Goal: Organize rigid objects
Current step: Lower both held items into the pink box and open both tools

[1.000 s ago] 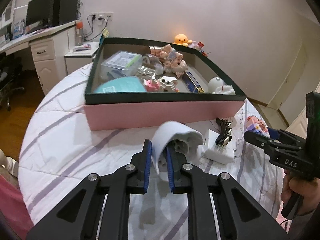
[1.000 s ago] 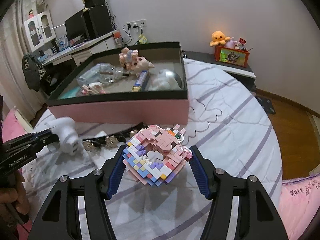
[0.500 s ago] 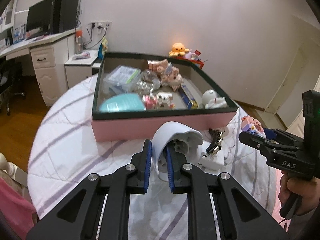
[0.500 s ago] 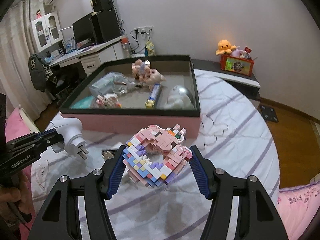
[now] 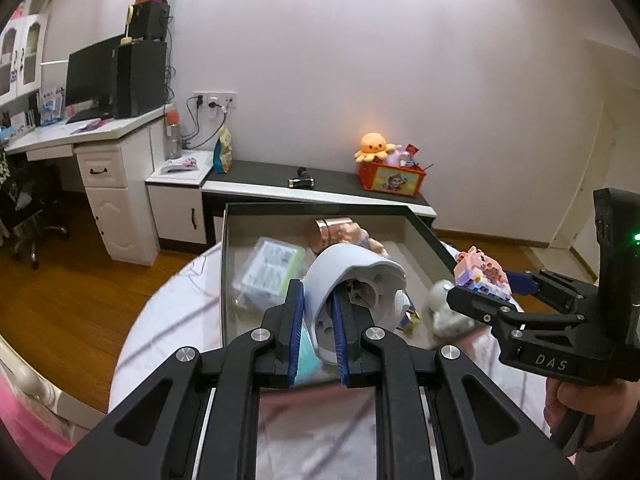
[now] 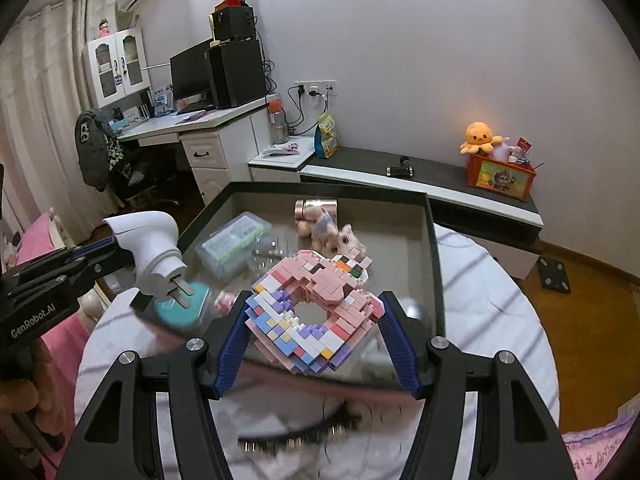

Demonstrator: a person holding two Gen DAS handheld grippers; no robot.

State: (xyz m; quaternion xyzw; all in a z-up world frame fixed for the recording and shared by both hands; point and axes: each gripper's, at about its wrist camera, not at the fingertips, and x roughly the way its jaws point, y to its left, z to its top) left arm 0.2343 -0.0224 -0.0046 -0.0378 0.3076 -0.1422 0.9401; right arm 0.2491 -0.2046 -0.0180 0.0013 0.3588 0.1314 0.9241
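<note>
My left gripper (image 5: 317,332) is shut on a white plug adapter (image 5: 352,284), held in the air above the near left part of the open dark-rimmed box (image 5: 320,209). In the right wrist view the adapter (image 6: 154,256) shows its metal prongs pointing down over the box's left edge. My right gripper (image 6: 310,340) is shut on a pink and purple brick model (image 6: 316,312), held above the near side of the box (image 6: 434,248). The model also shows in the left wrist view (image 5: 482,274).
The box holds a clear plastic case (image 6: 232,244), a teal round item (image 6: 184,308), a copper cylinder (image 6: 316,206), a plush pig (image 6: 340,236) and a white figure (image 5: 448,308). It stands on a round table with a striped cloth (image 6: 500,300). A low cabinet (image 6: 420,176) lies beyond.
Both grippers have risen and moved forward with their objects, from low above the table in front of the box to a position over the box's near part.
</note>
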